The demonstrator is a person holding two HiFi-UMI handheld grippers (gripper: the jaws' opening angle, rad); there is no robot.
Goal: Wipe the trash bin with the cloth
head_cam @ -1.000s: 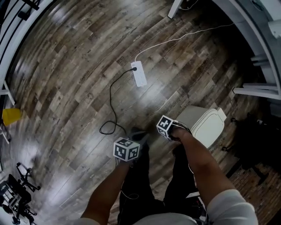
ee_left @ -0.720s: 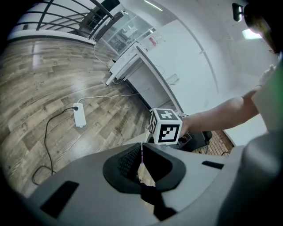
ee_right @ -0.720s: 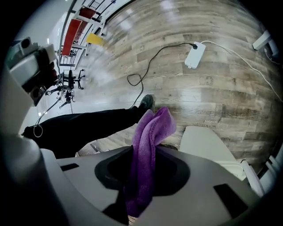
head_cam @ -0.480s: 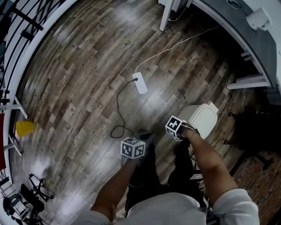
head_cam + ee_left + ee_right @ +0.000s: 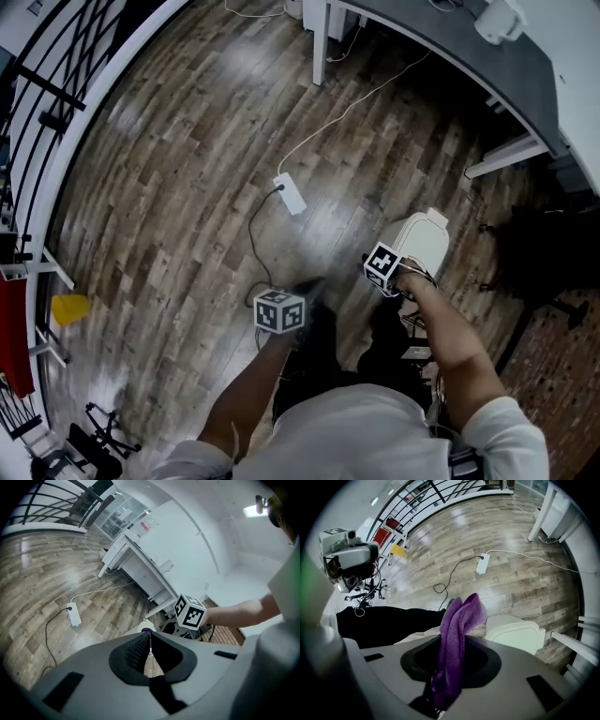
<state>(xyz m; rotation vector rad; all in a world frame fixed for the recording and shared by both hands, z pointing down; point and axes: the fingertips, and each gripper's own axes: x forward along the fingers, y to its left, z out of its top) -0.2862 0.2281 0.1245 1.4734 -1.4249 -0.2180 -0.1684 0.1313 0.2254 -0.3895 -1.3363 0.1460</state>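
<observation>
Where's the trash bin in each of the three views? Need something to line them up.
Head view: trash bin right of centre, on the wood floor.
Left gripper view: trash bin low centre, only its top showing.
Right gripper view: trash bin lower right of centre, beside the purple cloth.
Shared landmark: white power strip on the floor.

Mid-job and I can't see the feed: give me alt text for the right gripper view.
The right gripper is shut on a purple cloth that stands up out of its grip. Just beyond it, a white trash bin with its lid down sits on the wood floor, with a white power strip and its cables farther off.
</observation>
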